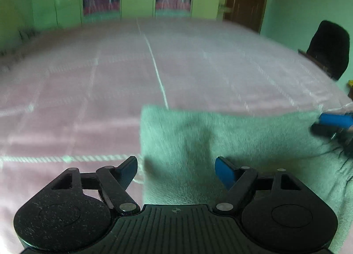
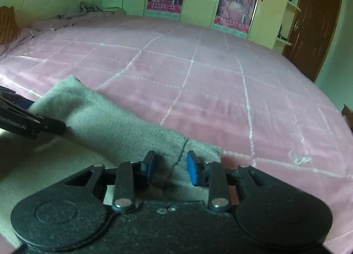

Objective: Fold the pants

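- since both grippers sit at the pants (image 1: 220,135) far edge, a fold looks underway
- left gripper (image 1: 176,170) wide open, empty
- right gripper (image 2: 171,168) part-open, empty

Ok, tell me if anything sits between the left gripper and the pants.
Nothing visible does. The left gripper is open directly over the grey pants, which lie on the pink bedsheet. The right gripper, also open, is at the far right edge, out of the way.

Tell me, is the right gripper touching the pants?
Cannot tell. In the right wrist view the right gripper sits open over the grey pants, but no contact or gap shows plainly.
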### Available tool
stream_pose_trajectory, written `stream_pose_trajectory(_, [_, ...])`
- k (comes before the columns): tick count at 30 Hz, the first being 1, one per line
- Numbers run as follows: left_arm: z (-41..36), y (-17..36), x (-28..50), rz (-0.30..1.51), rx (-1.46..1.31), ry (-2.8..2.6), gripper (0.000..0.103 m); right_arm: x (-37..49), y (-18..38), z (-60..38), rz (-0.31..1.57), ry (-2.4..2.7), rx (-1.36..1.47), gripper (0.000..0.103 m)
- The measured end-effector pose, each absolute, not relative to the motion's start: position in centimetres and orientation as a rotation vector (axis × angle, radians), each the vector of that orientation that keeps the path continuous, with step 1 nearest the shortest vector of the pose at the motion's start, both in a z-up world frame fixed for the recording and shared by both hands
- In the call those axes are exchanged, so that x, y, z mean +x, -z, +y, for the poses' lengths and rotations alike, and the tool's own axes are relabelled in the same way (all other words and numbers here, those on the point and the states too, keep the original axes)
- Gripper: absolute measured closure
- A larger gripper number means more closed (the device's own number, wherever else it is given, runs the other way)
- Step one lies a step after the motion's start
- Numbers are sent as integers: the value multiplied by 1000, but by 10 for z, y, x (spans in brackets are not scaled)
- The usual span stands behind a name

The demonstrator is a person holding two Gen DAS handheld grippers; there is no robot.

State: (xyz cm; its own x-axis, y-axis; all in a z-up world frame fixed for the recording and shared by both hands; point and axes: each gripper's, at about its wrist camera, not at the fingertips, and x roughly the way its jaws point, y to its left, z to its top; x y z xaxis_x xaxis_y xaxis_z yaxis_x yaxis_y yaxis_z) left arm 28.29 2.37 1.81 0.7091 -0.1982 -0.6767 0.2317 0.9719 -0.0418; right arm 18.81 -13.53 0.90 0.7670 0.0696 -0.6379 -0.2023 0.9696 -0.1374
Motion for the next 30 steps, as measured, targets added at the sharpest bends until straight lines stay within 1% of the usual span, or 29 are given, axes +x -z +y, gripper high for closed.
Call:
stream_pose_trajectory(2, [19, -10, 285, 806, 96, 222, 25, 169, -25, -142, 576, -157, -155, 69])
stream_pose_trajectory(3, [19, -4, 289, 826, 106, 225, 25, 165, -22, -146, 569, -158, -146, 67])
stream_pose_trajectory(4, [20, -2, 288, 828, 84, 223, 25, 168, -16, -144, 601, -154, -156, 67])
stream_pose_trajectory(5, [20, -4, 288, 831, 67, 211, 25, 178, 1, -142, 696, -124, -198, 65])
stream_pose_trajectory(6, [18, -7, 287, 827, 66, 204, 25, 181, 11, -140, 733, -127, -224, 64])
stream_pose_trajectory(8, [14, -10, 281, 810, 104, 203, 25, 174, 8, -140, 704, -120, -221, 63])
stream_pose_trajectory(9, [14, -9, 278, 801, 125, 205, 25, 170, 3, -140, 689, -120, -215, 60])
stream_pose_trajectory(10, [13, -9, 275, 795, 142, 206, 25, 163, -3, -141, 657, -120, -206, 54])
stream_pose_trajectory(11, [13, -9, 272, 796, 150, 204, 25, 158, -5, -140, 621, -117, -204, 35])
stream_pose_trajectory(12, [13, -10, 270, 797, 150, 202, 25, 152, -5, -141, 586, -107, -208, 24])
stream_pose_trajectory(13, [14, -11, 270, 799, 145, 202, 25, 150, -2, -142, 594, -86, -223, 28])
stream_pose_trajectory(14, [13, -10, 267, 804, 144, 200, 25, 158, 6, -143, 662, -72, -234, 35])
stream_pose_trajectory(15, [14, -14, 265, 803, 147, 199, 25, 164, 15, -145, 724, -80, -211, 35])
stream_pose_trajectory(16, [15, -18, 260, 797, 148, 201, 25, 164, 18, -152, 745, -86, -148, 35])
stream_pose_trajectory(17, [16, -23, 254, 789, 145, 209, 25, 162, 16, -157, 752, -86, -114, 35])
stream_pose_trajectory(18, [17, -26, 247, 772, 138, 217, 25, 159, 12, -160, 748, -86, -91, 39])
stream_pose_trajectory(19, [19, -28, 239, 756, 131, 221, 25, 152, 6, -162, 719, -92, -71, 40])
stream_pose_trajectory(22, [23, -14, 226, 782, 157, 211, 25, 130, -6, -165, 636, -108, -35, 39])
stream_pose_trajectory(23, [23, -12, 221, 781, 157, 217, 25, 128, 1, -166, 665, -105, -40, 38])
stream_pose_trajectory(24, [24, -12, 213, 773, 167, 220, 25, 132, 13, -166, 735, -85, -69, 35])
stream_pose_trajectory(26, [27, -16, 197, 746, 213, 222, 25, 132, 24, -176, 799, -114, -4, 35])
stream_pose_trajectory(28, [34, -23, 183, 715, 238, 209, 25, 122, 15, -183, 780, -119, 23, 36])
stream_pose_trajectory(30, [45, -26, 178, 708, 203, 199, 25, 106, 3, -188, 707, -104, 36, 37])
